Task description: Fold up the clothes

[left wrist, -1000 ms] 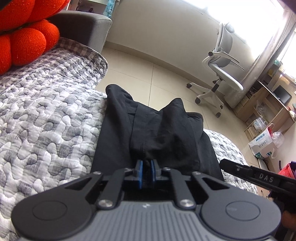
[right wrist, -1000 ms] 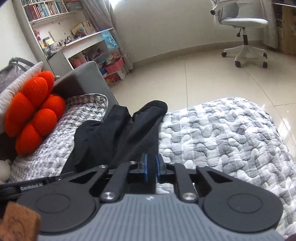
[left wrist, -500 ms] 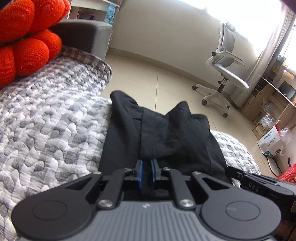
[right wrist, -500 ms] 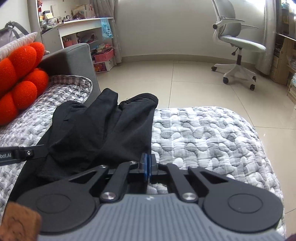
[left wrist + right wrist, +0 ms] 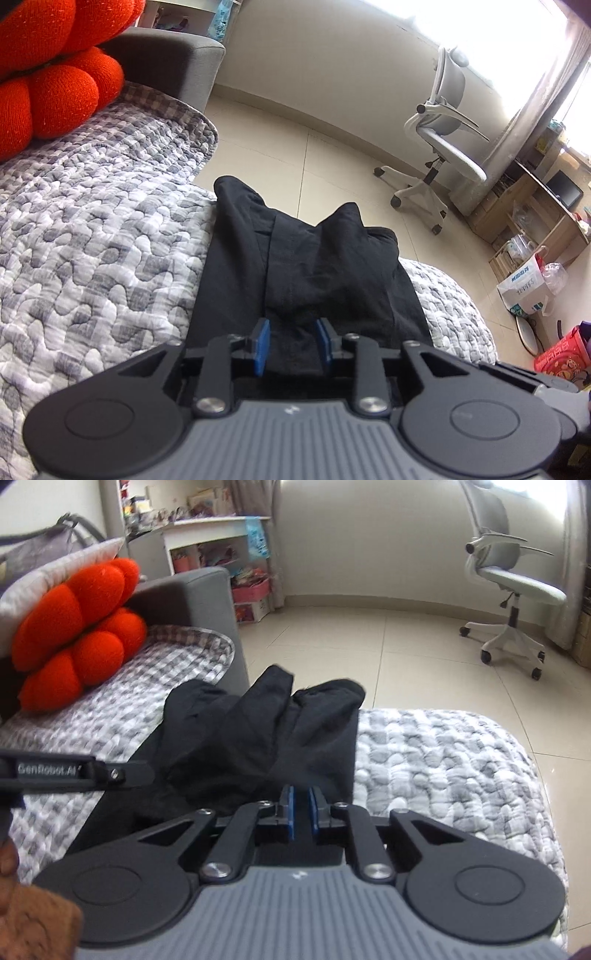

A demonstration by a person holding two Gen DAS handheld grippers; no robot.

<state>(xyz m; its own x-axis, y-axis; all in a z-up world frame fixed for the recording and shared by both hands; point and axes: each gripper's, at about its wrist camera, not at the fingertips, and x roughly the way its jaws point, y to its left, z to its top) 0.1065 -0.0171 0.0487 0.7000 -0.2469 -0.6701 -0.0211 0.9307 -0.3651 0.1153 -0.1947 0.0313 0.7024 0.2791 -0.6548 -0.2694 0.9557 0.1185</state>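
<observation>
A black garment (image 5: 310, 273) lies folded in a long strip on the grey quilted cover (image 5: 92, 258) of a sofa, its far end reaching the cover's front edge above the tiled floor (image 5: 295, 155). The left gripper (image 5: 291, 345) sits low over the near end of the cloth, its blue pads spread well apart with fabric showing between them, gripping nothing. The right gripper (image 5: 300, 812) hovers at the garment's right edge with only a narrow gap between its pads, and nothing is caught there. An orange bumpy cushion (image 5: 77, 627) rests against the sofa's grey armrest (image 5: 199, 594), well apart from the garment. A white office chair (image 5: 509, 590) stands across the floor, and a cluttered white desk (image 5: 218, 535) sits behind the sofa.
</observation>
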